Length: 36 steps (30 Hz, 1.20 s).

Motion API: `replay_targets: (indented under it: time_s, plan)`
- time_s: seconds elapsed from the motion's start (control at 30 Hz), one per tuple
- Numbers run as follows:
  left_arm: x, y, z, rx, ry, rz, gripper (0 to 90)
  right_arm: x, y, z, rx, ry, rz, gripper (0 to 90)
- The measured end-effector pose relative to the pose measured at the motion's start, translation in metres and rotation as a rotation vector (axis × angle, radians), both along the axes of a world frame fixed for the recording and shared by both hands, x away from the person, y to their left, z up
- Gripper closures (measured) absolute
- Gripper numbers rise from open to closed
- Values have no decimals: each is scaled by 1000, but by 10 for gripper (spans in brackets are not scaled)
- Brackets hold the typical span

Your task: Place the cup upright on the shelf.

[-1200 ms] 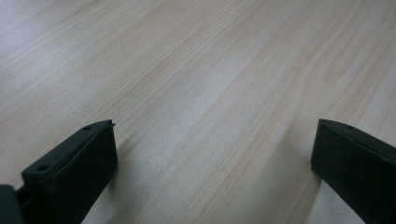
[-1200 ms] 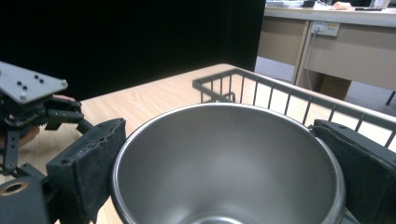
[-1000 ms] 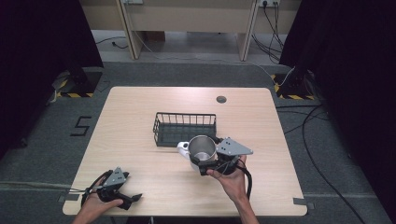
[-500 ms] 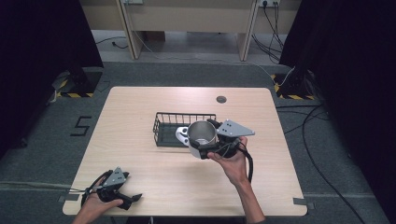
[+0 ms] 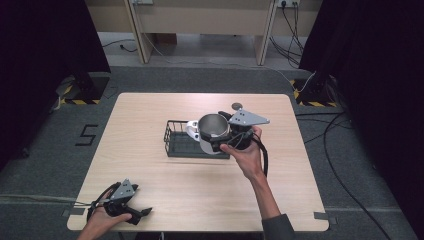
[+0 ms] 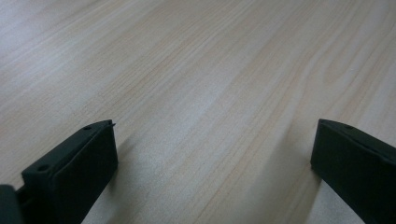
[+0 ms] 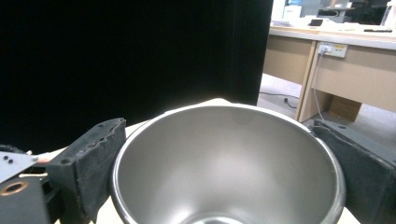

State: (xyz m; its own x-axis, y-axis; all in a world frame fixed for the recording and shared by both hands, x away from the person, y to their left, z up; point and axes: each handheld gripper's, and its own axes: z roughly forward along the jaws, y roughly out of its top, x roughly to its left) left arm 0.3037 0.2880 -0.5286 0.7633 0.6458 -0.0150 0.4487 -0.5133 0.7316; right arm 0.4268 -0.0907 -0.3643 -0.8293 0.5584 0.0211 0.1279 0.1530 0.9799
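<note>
Right gripper [image 5: 223, 134] clamps steel cup [image 5: 214, 126] (above basket [image 5: 172, 142])

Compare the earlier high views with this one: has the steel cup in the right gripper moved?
Yes. The steel cup has travelled away from the person, now over the wire basket.

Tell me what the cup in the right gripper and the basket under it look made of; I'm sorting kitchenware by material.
Cup: apparently stainless steel, brushed satin inside, with soft grey reflections and a bright rim. Basket: thin black wire grid, probably coated metal; the coating cannot be confirmed.
</note>
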Motion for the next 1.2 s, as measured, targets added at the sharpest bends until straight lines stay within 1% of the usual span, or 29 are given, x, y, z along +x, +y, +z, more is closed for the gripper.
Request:
replay_targets:
  time_s: [0.03,0.07,0.1,0.17,0.2,0.33,0.43,0.7,0.87,1.0,1.2]
  plan:
    - [0,0,0,-3,1,1,0,4,1,1,0,8,5,62]
    - [0,0,0,-3,1,1,0,4,1,1,0,8,5,62]
    - [0,0,0,-2,2,1,0,11,2,1,-7,11,5,62]
    - [0,0,0,0,0,0,0,14,3,0,-7,16,5,62]
    - [0,0,0,-1,0,1,0,21,5,-1,-10,20,8,62]
    - [0,0,0,-1,1,0,0,33,7,-3,-20,29,14,62]
    - [0,0,0,-2,1,0,0,43,9,-4,-17,42,25,62]
    - [0,0,0,0,0,-2,0,63,15,-11,-37,57,32,62]
    - [0,0,0,0,0,-3,0,72,16,-16,-28,60,33,62]
    - [0,0,0,0,0,-4,0,78,16,-24,-29,78,24,62]
    - [0,0,0,0,0,-4,0,84,16,-31,-33,86,18,62]
